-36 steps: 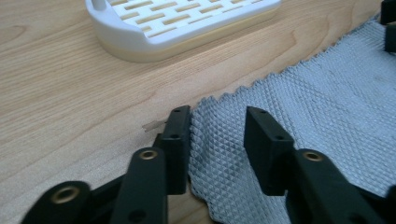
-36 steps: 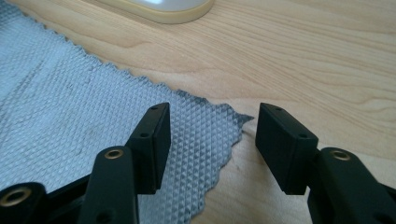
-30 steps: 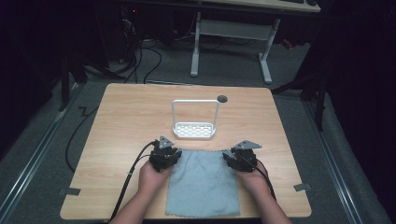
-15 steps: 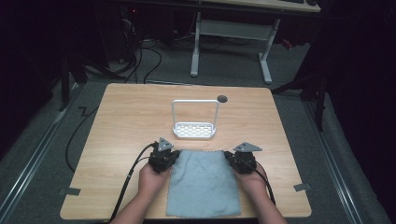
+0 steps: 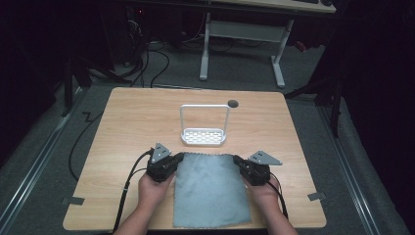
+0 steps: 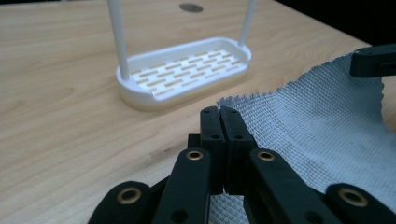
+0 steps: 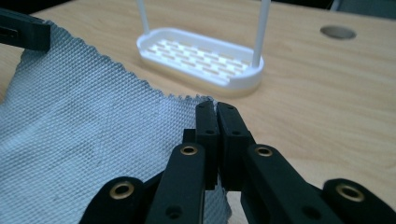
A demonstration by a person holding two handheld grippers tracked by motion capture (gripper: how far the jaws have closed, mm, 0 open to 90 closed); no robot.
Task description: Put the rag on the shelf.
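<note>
A grey-blue woven cloth (image 5: 210, 188) lies spread on the wooden table (image 5: 127, 122), near its front edge. My left gripper (image 5: 177, 158) is shut on the cloth's far left corner (image 6: 233, 105). My right gripper (image 5: 237, 160) is shut on the far right corner (image 7: 198, 103). Both corners are lifted a little off the table. In the left gripper view the jaws (image 6: 219, 112) are pressed together over the cloth edge, and the right gripper's tip (image 6: 373, 58) shows at the far right. A white slotted rack (image 5: 204, 136) with a tall hoop handle stands just beyond the cloth.
A round cable hole (image 5: 233, 104) sits in the table behind the rack. Black cables (image 5: 125, 191) trail from the left gripper over the front edge. Bare wood lies left and right of the rack. A white desk frame (image 5: 240, 44) stands on the floor beyond.
Both grippers have drawn slightly toward the person with the cloth corners, and the cloth's far edge now sits a little farther from the rack.
</note>
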